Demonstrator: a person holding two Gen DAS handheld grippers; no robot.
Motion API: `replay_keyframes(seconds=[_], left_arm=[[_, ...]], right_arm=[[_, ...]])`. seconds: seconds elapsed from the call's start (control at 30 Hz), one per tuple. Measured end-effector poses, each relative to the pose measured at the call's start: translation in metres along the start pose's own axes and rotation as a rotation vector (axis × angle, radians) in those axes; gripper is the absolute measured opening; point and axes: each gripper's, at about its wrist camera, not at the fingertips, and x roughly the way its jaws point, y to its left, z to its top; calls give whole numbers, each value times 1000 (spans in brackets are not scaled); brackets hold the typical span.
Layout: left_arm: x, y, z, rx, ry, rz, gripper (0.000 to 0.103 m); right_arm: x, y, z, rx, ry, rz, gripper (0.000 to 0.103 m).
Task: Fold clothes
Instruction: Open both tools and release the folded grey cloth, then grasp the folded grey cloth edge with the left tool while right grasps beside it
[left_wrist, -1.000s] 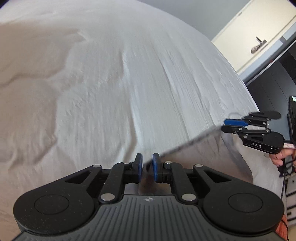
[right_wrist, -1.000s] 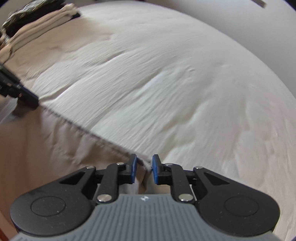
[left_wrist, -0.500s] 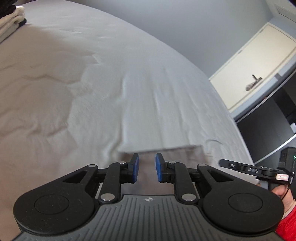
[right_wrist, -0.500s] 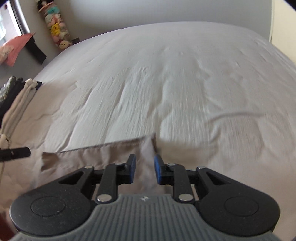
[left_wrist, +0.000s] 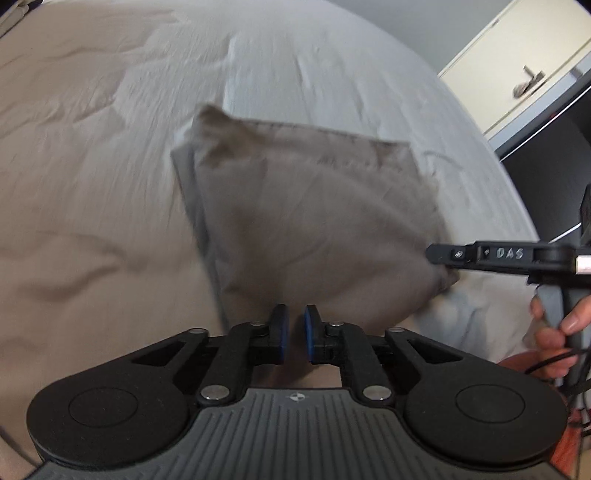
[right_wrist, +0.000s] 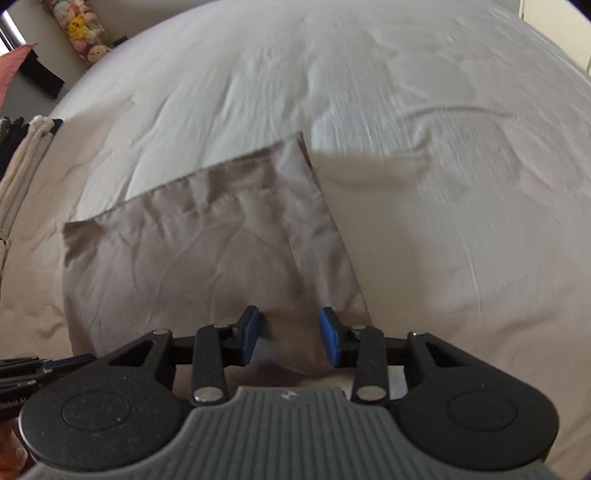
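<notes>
The grey-brown cloth (right_wrist: 207, 258) lies flat on the bed (right_wrist: 406, 92), spreading forward and leftward from your right claw (right_wrist: 288, 338), its stitched hem running straight away between the wide-open, empty jaws. Your left claw (left_wrist: 293, 334) sits at the same near edge, jaws almost closed; whether they pinch cloth you cannot tell. Both claws are equally near; the far edge lies straight ahead.
</notes>
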Motion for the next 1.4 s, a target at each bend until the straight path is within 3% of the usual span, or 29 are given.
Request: replay_keyframes(seconds=[0.17,0.4,0.57,0.63,0.77,0.93,1.17,1.27,1.33,1.4], left_arm=[[8,8,1,-20,35,15,2],[-11,7,-5,-19,50,13,2],[-46,4,-5,-5,-81,-118,4],[-57,4,3,7,-142,-134,4],[-53,-3,39,28,-194,-54,4],[-29,-2,70,46,-192,42,4],[10,29,71,-23,-82,102,4],[8,33,71,-37,-86,91,4],[-2,35,69,-63,-118,74,9],[-12,41,67,-112,-155,58,36]], right_arm=[[11,-1,-2,-8,42,-41,40],[4,-11,-4,60,39,-53,39],[-20,-17,-9,113,-62,-30,39],[-29,-15,-10,108,-113,8,34],[-26,2,1,31,-124,12,32],[-12,30,19,-115,-133,-37,32],[20,33,22,-161,-62,-57,32],[20,29,22,-143,-63,-31,37],[14,22,22,-103,-81,14,41],[3,8,24,-14,-127,53,47]])
